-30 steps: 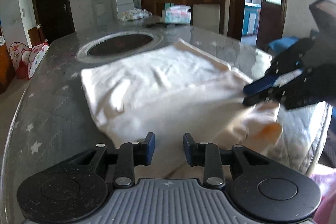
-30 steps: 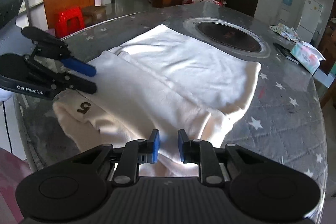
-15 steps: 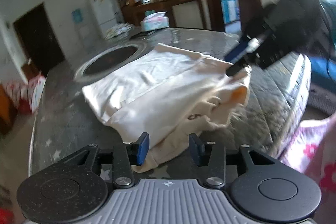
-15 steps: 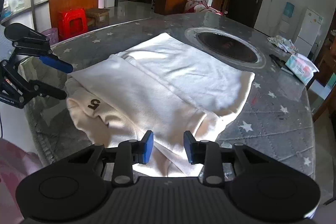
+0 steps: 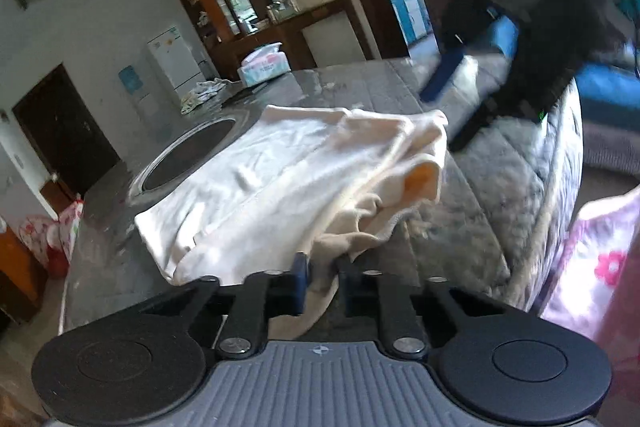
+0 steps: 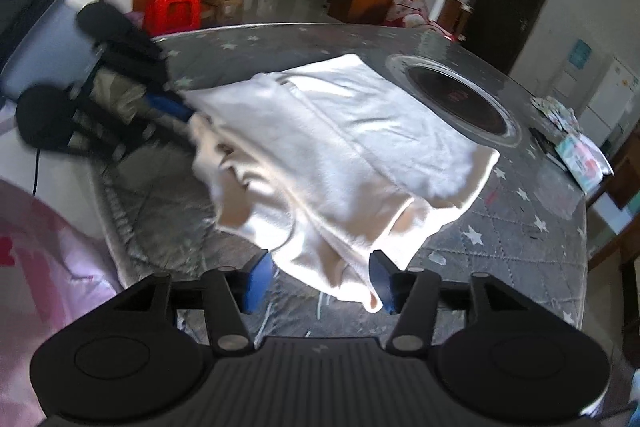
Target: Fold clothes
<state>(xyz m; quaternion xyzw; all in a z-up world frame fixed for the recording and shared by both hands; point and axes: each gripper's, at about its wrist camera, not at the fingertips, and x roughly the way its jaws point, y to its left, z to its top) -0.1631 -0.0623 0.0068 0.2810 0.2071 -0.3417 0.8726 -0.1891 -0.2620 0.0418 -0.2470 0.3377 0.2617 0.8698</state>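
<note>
In the left wrist view, the left gripper [image 5: 322, 277] has just been closing and now pinches a hanging fold at the near edge of the cream garment [image 5: 288, 179]. The garment lies on the star-patterned tabletop [image 5: 472, 187], beside the round recessed plate [image 5: 188, 155]. The far part looks already folded flat; the near part is bunched (this side seems not finished).

In the right wrist view, the right gripper [image 6: 320, 283] has just been opening; its jaws stand spread with a hanging corner of the garment [image 6: 340, 147] between them, apparently not pressed. I judge the fold is only partly done: the loose near edge remains to be laid over and smoothed.
</note>
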